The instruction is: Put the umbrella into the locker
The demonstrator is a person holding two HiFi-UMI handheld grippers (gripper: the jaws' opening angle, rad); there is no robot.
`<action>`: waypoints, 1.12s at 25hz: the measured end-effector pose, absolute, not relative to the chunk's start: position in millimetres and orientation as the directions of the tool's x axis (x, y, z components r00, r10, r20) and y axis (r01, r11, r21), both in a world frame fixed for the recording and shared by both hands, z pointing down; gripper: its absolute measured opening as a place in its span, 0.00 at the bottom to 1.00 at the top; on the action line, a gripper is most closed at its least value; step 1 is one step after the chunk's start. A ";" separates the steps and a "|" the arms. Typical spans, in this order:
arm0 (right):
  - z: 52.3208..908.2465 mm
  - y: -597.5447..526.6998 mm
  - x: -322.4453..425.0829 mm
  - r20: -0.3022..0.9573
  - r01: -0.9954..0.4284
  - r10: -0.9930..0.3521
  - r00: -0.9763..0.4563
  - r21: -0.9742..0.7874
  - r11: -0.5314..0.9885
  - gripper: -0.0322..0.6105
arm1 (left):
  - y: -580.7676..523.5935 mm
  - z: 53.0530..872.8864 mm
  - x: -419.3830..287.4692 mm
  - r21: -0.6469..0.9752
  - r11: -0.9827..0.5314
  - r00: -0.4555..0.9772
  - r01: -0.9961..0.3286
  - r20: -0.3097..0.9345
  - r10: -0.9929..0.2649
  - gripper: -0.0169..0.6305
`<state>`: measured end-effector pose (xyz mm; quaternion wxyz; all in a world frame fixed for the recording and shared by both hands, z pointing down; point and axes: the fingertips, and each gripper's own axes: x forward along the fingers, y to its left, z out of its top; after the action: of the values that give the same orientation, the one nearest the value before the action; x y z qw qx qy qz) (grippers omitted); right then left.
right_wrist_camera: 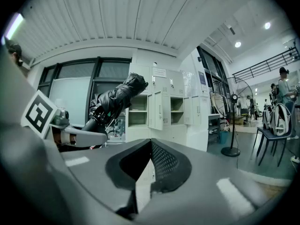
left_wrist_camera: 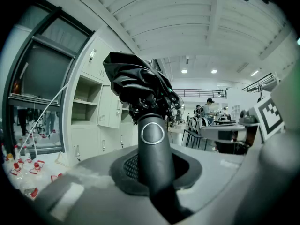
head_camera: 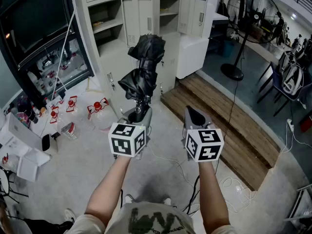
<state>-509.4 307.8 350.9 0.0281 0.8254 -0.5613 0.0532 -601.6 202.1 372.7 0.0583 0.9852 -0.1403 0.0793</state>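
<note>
A folded black umbrella (head_camera: 144, 67) stands upright in front of me, its dark handle (left_wrist_camera: 152, 144) clamped between the jaws of my left gripper (head_camera: 139, 112). In the right gripper view the umbrella (right_wrist_camera: 117, 97) leans up and to the right from the left gripper (right_wrist_camera: 70, 135). My right gripper (head_camera: 195, 113) hangs level beside it, jaws shut with nothing between them (right_wrist_camera: 150, 146). The pale grey lockers (head_camera: 146, 13) rise straight ahead. Several doors stand open and the shelves (right_wrist_camera: 164, 111) behind them are bare. The umbrella's top is short of the locker front.
A wooden platform (head_camera: 219, 116) runs along the floor to the right of the lockers. A standing fan (head_camera: 243, 13) is beyond it and chairs (head_camera: 287, 77) are at far right. Red-and-white items (head_camera: 73, 104) litter the floor on the left. Cables (head_camera: 229, 184) trail near my feet.
</note>
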 end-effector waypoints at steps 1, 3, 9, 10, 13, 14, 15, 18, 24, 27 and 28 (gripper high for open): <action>351.2 307.4 -511.0 0.119 -0.930 -0.924 0.364 -0.011 -0.368 0.05 | 201.9 373.6 -601.7 0.094 -0.954 0.949 -0.283 0.172 -0.265 0.12; 351.3 306.6 -512.8 0.117 -0.931 -0.925 0.363 -0.008 -0.366 0.05 | 201.2 374.8 -601.1 0.095 -0.956 0.950 -0.279 0.171 -0.261 0.12; 354.1 334.1 -471.5 0.108 -0.934 -0.929 0.353 -0.023 -0.357 0.05 | 229.7 376.7 -556.7 0.101 -0.957 0.952 -0.273 0.172 -0.253 0.12; 354.2 337.4 -465.1 0.110 -0.935 -0.930 0.350 -0.023 -0.355 0.05 | 233.7 375.6 -549.1 0.101 -0.957 0.952 -0.272 0.173 -0.253 0.12; 353.3 340.6 -453.3 0.113 -0.936 -0.931 0.346 -0.022 -0.351 0.05 | 237.1 371.4 -534.0 0.103 -0.957 0.953 -0.270 0.172 -0.250 0.12; 352.7 340.6 -449.6 0.111 -0.936 -0.931 0.346 -0.025 -0.351 0.05 | 236.8 370.0 -529.6 0.102 -0.958 0.953 -0.269 0.171 -0.249 0.12; 352.3 340.5 -445.5 0.107 -0.935 -0.932 0.348 -0.030 -0.352 0.05 | 236.3 369.0 -525.0 0.101 -0.958 0.954 -0.268 0.169 -0.248 0.12; 355.4 338.0 -431.5 0.112 -0.930 -0.927 0.359 -0.038 -0.365 0.05 | 233.9 369.5 -511.3 0.102 -0.960 0.955 -0.263 0.170 -0.243 0.12; 360.3 322.6 -401.7 0.125 -0.928 -0.921 0.368 -0.015 -0.373 0.05 | 218.7 373.3 -479.9 0.107 -0.961 0.957 -0.256 0.171 -0.236 0.12; 363.6 309.9 -382.4 0.134 -0.927 -0.919 0.371 -0.012 -0.375 0.05 | 205.6 376.3 -458.1 0.116 -0.961 0.959 -0.250 0.170 -0.228 0.12; 364.5 304.6 -376.0 0.136 -0.927 -0.919 0.369 -0.016 -0.374 0.05 | 200.3 377.6 -449.8 0.118 -0.962 0.960 -0.245 0.169 -0.224 0.12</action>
<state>-376.0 304.6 364.5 0.0316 0.8267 -0.5584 0.0609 -449.8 200.3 377.6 0.0691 0.9875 -0.1187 0.0771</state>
